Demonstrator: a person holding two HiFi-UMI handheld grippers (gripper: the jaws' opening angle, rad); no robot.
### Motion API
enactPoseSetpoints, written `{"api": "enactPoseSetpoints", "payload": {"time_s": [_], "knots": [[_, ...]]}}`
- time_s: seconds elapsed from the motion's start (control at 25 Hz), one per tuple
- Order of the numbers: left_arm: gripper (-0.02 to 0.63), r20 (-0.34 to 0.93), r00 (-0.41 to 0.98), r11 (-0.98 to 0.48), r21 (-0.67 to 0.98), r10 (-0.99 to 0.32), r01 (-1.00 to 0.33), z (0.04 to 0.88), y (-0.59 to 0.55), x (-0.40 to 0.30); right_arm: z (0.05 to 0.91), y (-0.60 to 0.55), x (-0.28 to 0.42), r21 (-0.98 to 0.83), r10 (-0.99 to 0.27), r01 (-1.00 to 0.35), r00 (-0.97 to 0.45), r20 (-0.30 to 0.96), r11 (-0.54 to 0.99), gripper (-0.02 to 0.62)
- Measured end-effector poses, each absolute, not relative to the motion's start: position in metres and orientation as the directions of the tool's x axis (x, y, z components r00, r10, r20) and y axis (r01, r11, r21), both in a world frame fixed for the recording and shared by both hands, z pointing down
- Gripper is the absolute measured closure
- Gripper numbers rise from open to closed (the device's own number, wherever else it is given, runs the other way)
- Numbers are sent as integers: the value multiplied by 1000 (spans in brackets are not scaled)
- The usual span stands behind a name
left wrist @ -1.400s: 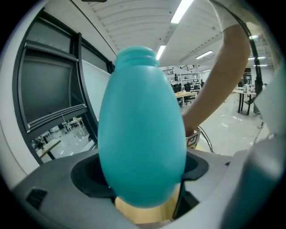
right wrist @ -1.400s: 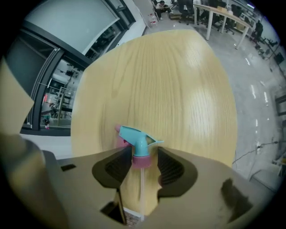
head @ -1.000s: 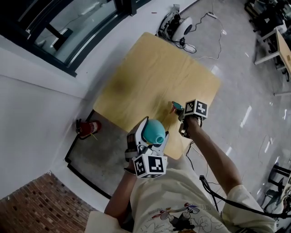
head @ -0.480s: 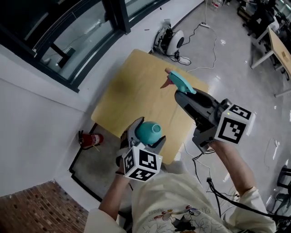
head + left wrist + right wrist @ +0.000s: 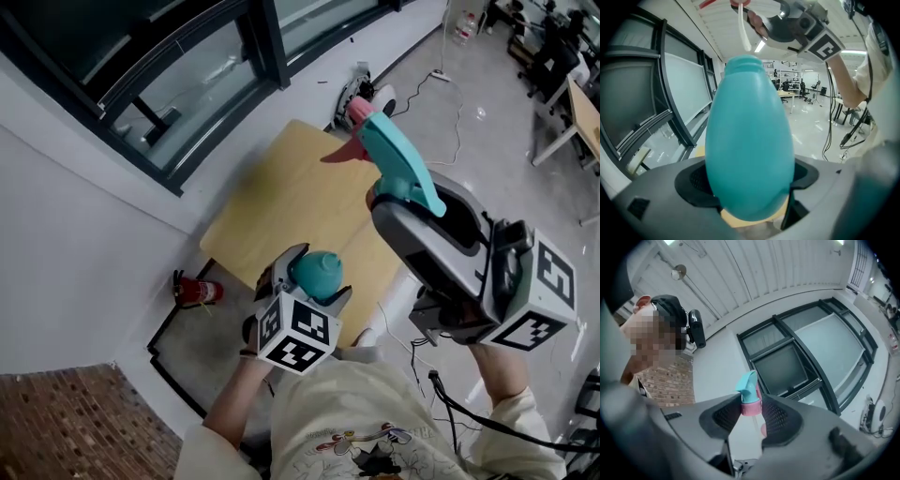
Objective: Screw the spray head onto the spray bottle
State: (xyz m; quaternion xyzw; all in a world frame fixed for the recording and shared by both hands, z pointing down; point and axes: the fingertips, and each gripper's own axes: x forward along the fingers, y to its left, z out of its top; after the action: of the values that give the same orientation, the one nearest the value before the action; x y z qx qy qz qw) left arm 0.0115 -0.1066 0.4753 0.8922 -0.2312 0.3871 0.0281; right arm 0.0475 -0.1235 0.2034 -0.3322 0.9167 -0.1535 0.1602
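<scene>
While my left gripper (image 5: 314,281) clamps the teal spray bottle (image 5: 317,270) round its belly, my right gripper (image 5: 405,208) pinches the spray head (image 5: 398,161) by its pink collar (image 5: 751,408) — both sets of fingers are closed on their loads. The left is spread wide by the bottle's girth, the right sits much narrower. My left pads (image 5: 693,180) press low on the bottle's sides, and its open neck (image 5: 745,63) points away from my fingertips. My right pads (image 5: 777,418), dark and mesh-textured, flank the collar, with the teal body of the head sticking out past them.

Beyond my left fingertips the spray head hangs above the neck. Its thin white dip tube (image 5: 742,28) ends just over the opening, apart from it as far as I can tell. The red trigger (image 5: 337,155) juts out to the side.

Both grippers ride in open air, well above the pale wooden table (image 5: 281,197), whose top lies bare below my fingers. A dark-framed window (image 5: 187,84) runs past its far edge and a red fire extinguisher (image 5: 197,292) lies on the floor by its corner.

The bottle is smooth, egg-shaped, opaque plastic — the neck a short ringed cylinder
</scene>
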Motion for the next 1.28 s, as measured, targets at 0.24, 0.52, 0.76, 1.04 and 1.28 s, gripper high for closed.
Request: {"api": "enactPoseSetpoints", "payload": {"time_s": [0.24, 0.52, 0.76, 1.04, 1.28], "knots": [[178, 671, 632, -898, -120, -388, -423, 448, -104, 19, 201, -115, 42, -346, -627, -547, -757, -183, 762, 457], [178, 658, 713, -957, -45, -243, -286, 395, -87, 30, 209, -97, 25, -277, -482, -429, -862, -159, 860, 457], [178, 672, 739, -997, 79, 52, -1, 352, -41, 35, 204, -62, 21, -228, -215, -161, -948, -236, 960, 457], [178, 668, 710, -975, 140, 223, 174, 329, -5, 34, 193, -39, 13, -204, -52, 0, -967, -250, 979, 457], [178, 675, 692, -967, 166, 256, 195, 332, 2, 35, 196, -33, 16, -244, 7, 74, -963, -269, 967, 457]]}}
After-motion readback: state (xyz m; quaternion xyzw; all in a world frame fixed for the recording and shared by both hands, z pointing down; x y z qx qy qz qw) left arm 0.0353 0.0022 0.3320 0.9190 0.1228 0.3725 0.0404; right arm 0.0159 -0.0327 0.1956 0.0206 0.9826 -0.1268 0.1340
